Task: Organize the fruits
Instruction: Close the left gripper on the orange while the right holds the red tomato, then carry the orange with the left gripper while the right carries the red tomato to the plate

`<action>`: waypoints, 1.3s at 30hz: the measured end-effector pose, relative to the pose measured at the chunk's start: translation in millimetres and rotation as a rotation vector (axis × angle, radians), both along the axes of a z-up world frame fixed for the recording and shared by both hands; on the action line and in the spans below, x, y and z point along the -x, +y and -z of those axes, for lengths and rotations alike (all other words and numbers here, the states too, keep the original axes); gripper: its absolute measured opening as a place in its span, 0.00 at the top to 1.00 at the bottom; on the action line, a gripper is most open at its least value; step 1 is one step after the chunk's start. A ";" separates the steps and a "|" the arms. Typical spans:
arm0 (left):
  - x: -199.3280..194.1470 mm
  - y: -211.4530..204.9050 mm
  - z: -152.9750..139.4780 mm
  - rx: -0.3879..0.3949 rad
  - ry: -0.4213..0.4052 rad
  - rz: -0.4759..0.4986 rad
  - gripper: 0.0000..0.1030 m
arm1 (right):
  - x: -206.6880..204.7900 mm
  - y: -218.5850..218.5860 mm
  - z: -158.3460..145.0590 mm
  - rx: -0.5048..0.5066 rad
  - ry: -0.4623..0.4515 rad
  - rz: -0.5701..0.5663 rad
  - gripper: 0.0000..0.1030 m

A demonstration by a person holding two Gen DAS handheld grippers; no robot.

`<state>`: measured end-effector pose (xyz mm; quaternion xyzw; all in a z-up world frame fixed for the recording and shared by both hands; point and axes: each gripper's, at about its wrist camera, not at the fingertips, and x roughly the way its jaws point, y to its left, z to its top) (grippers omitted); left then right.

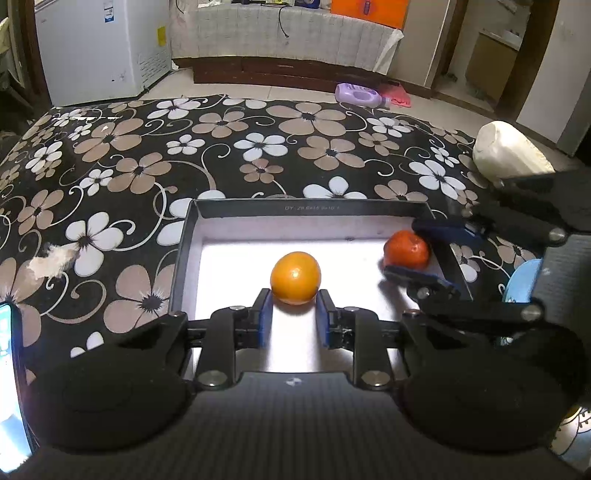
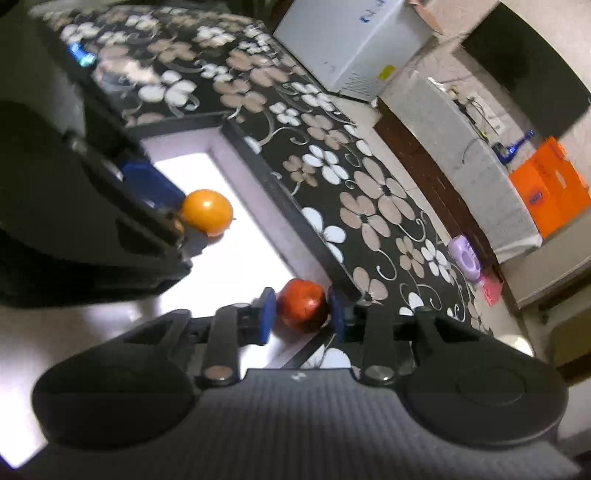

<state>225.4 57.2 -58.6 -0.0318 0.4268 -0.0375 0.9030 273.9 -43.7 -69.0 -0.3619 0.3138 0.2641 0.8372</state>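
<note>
Orange fruit [image 1: 295, 277] and red fruit [image 1: 406, 250] sit inside box [image 1: 236, 205]; left gripper [image 1: 294, 295] clenched on orange fruit, right gripper [image 2: 301, 304] at 3 o'clock brackets red fruit, grip uncertain. Release remains.

Pale tiled floor [image 1: 280, 92], white freezer [image 1: 92, 44], cloth-draped cabinet [image 1: 280, 33] beneath an orange box [image 1: 369, 11], dim indoor light.

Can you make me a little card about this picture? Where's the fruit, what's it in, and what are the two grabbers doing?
Container: black box, white inside, on the flowered cloth
Fruit one: orange fruit, middle of the box
Fruit two: red fruit, in the box's right corner
Left grabber: left gripper shut on the orange fruit
Right grabber: right gripper has the red fruit between its fingers; squeezing or not, cannot tell
</note>
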 end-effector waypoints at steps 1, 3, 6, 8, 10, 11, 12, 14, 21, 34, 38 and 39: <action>0.1 0.5 0.0 0.003 0.001 0.000 0.71 | -1.3 -4.1 -3.5 -0.047 0.026 0.017 0.67; 1.1 3.2 -1.2 0.019 0.009 -0.005 0.71 | -0.7 -12.1 -9.9 -0.128 0.067 0.050 0.68; 6.0 7.2 -7.0 0.032 -0.010 -0.004 0.72 | 5.4 -25.8 -20.1 -0.252 0.116 0.099 0.67; 10.0 9.1 -10.6 0.037 -0.022 0.002 0.72 | 11.9 -37.4 -26.8 -0.357 0.158 0.135 0.68; 12.7 10.4 -12.1 0.038 -0.022 -0.002 0.73 | 21.9 -49.0 -32.4 -0.443 0.179 0.172 0.68; 14.6 10.7 -13.2 0.038 -0.024 -0.003 0.73 | 27.8 -52.6 -34.6 -0.470 0.178 0.186 0.68; 16.4 10.6 -13.9 0.037 -0.026 -0.003 0.73 | 33.0 -55.9 -36.4 -0.488 0.175 0.195 0.68; 20.5 8.6 -15.3 0.031 -0.028 -0.002 0.73 | 46.6 -63.6 -40.3 -0.528 0.160 0.216 0.68; 43.9 1.0 -22.9 0.016 -0.047 0.008 0.81 | 85.0 -94.5 -48.0 -0.623 0.136 0.298 0.68; 69.9 -1.7 -14.2 -0.040 -0.033 0.057 0.46 | 118.8 -144.8 -51.0 -0.691 0.115 0.379 0.68; 71.7 -18.3 -5.8 -0.089 -0.021 0.111 0.47 | 119.1 -159.4 -51.5 -0.721 0.115 0.403 0.68; 71.6 -23.0 -3.3 -0.103 -0.021 0.118 0.49 | 118.8 -161.3 -51.5 -0.726 0.116 0.406 0.68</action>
